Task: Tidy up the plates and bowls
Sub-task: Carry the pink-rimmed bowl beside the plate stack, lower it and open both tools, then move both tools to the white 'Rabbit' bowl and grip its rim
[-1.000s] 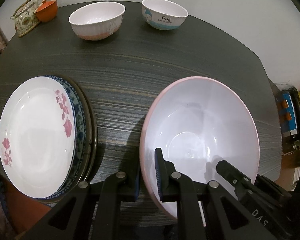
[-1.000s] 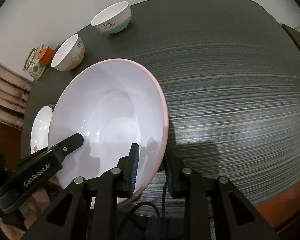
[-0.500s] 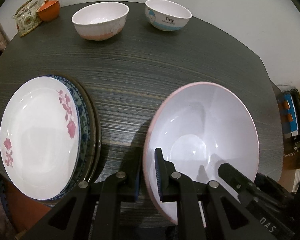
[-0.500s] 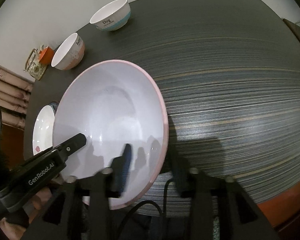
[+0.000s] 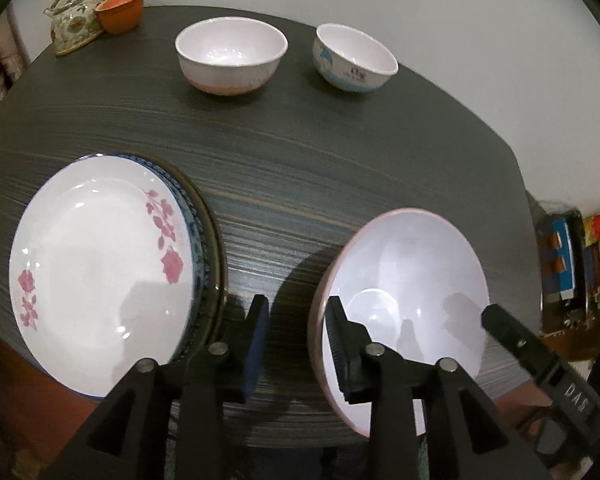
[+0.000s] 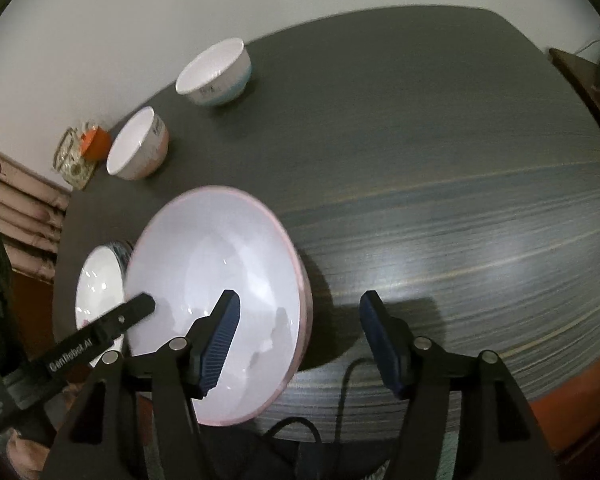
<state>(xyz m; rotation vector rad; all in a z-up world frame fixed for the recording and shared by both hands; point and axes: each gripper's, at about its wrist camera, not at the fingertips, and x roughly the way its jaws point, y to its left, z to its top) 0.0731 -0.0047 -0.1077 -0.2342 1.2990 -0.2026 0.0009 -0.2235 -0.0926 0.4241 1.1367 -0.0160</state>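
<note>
A large pink-rimmed white bowl rests on the dark table, also seen in the right wrist view. My left gripper is open, its jaws straddling the bowl's near left rim without pinching it. My right gripper is open wide, jaws either side of the bowl's right rim. A stack of plates topped by a white plate with pink flowers lies to the left. Two small bowls stand at the back: one with a pink base, one with a blue band.
A patterned teapot and an orange cup stand at the table's far left corner. The table's front edge is near the grippers. Shelving with colourful items stands off the table's right side.
Both grippers have opened and let go of the large bowl's rim. The bowl now sits on the table. Both cameras have drawn back a little.
</note>
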